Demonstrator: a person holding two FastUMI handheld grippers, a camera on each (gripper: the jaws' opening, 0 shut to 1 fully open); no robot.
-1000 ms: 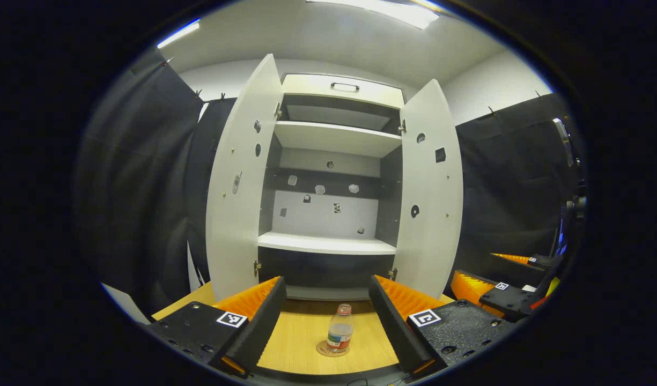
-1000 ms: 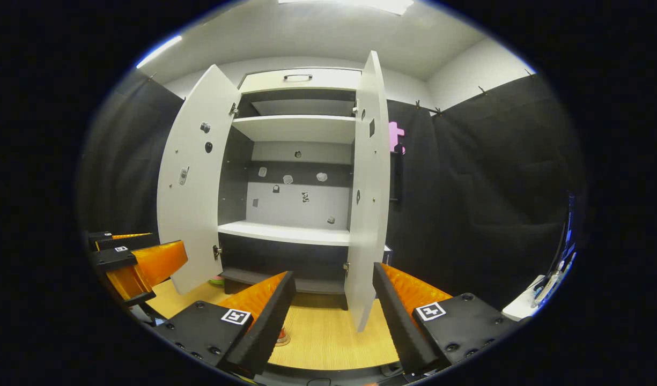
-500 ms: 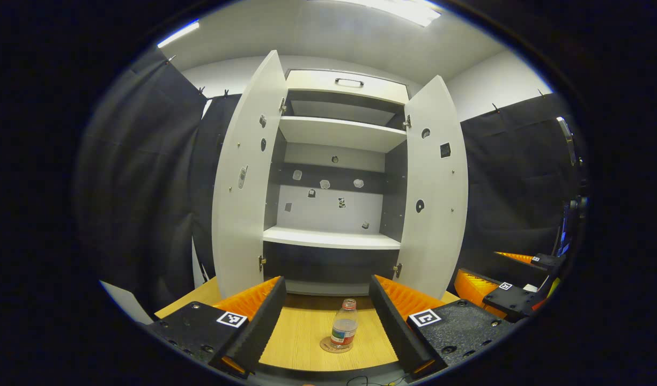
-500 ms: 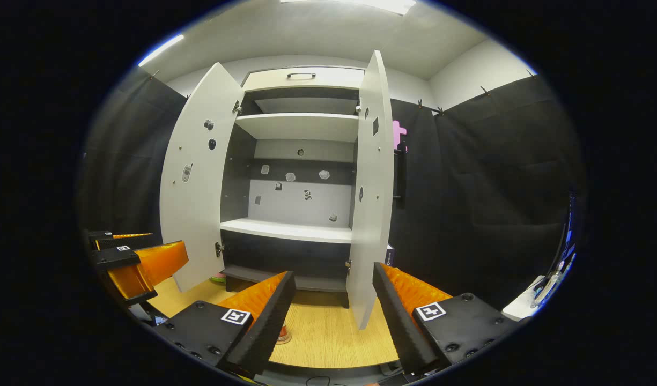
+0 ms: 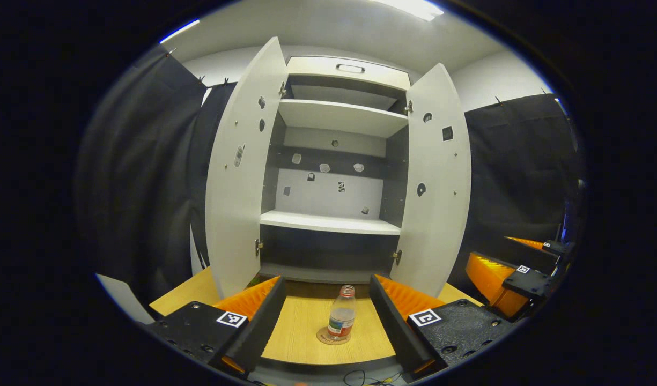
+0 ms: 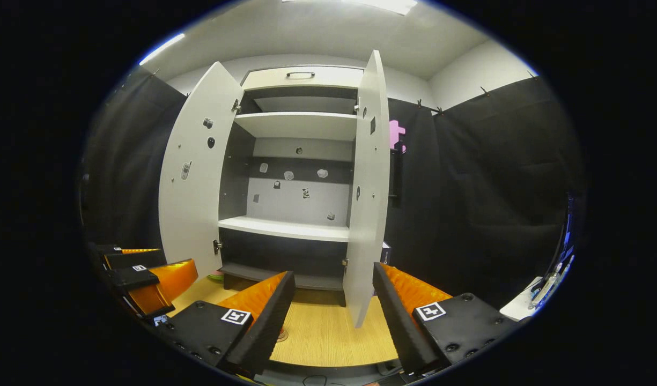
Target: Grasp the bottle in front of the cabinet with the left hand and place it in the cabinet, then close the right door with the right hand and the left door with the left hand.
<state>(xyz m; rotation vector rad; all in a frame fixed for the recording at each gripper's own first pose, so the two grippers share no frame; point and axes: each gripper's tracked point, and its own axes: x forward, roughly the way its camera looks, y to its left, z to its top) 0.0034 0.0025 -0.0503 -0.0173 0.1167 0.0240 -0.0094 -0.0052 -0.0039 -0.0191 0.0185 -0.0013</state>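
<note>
Left tongs (image 5: 324, 300) spread, framing upright bottle (image 5: 341, 319) at 12 o'clock on tabletop (image 5: 301, 338); right tongs (image 6: 332, 300) spread, idle. Risk: off-centre closing could topple it.

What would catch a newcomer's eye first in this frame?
The tall white cabinet stands at the centre of both views, with its two doors swung wide open and its shelves bare. In front of it, a small clear bottle stands upright on a round coaster on the wooden table, framed between the open left gripper.
</note>
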